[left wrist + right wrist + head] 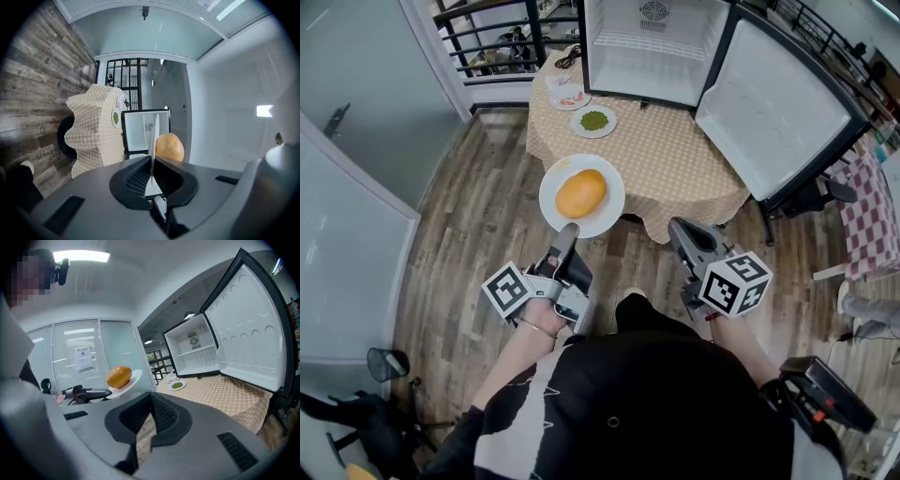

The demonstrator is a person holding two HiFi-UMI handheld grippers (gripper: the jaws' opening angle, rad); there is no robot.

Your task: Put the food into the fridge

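Head view: left tongs (pixel 569 230) clenched on the near rim of a plate (pixel 551 202), held level in the air short of the desk (pixel 694 169); food (pixel 581 193), orange and rounded, lies on it; right tongs (pixel 680 230) hang beside, carrying nothing; fridge (pixel 656 47) stands at the desk's far side, door (pixel 773 108) swung wide, inside bare; a greens plate (pixel 594 121) and a third plate (pixel 570 97) sit before it. Left gripper view: plate edge-on between the pressed jaws, food just beyond, fridge straight ahead. Right gripper view: jaws together on nothing; plate and food off to the left. Step in hand, as I judge: carrying this plate to the fridge; the next move calls for crossing the desk above the other plates, level so the food cannot roll, then sliding it inside before letting go.
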